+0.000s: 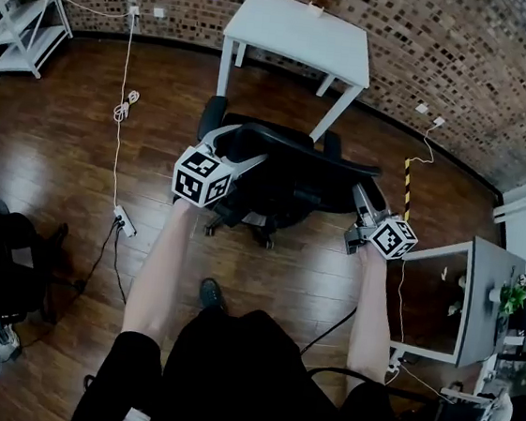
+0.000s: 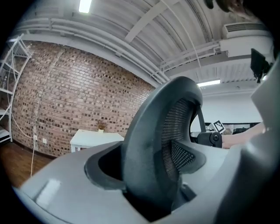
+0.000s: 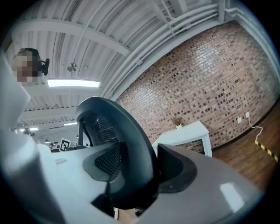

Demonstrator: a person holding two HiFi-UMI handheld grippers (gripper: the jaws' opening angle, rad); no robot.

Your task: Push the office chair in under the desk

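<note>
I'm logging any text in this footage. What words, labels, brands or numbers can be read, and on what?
No readable words, brands or numbers in any view.
Left marker cube and right marker cube: square patterns only, no letters.
Striped floor tape: no text.
No label visible on office chair or desk.

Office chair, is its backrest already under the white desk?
No, the office chair's backrest is gripped at its two edges by the left gripper and right gripper, on the near side of the white desk.
</note>
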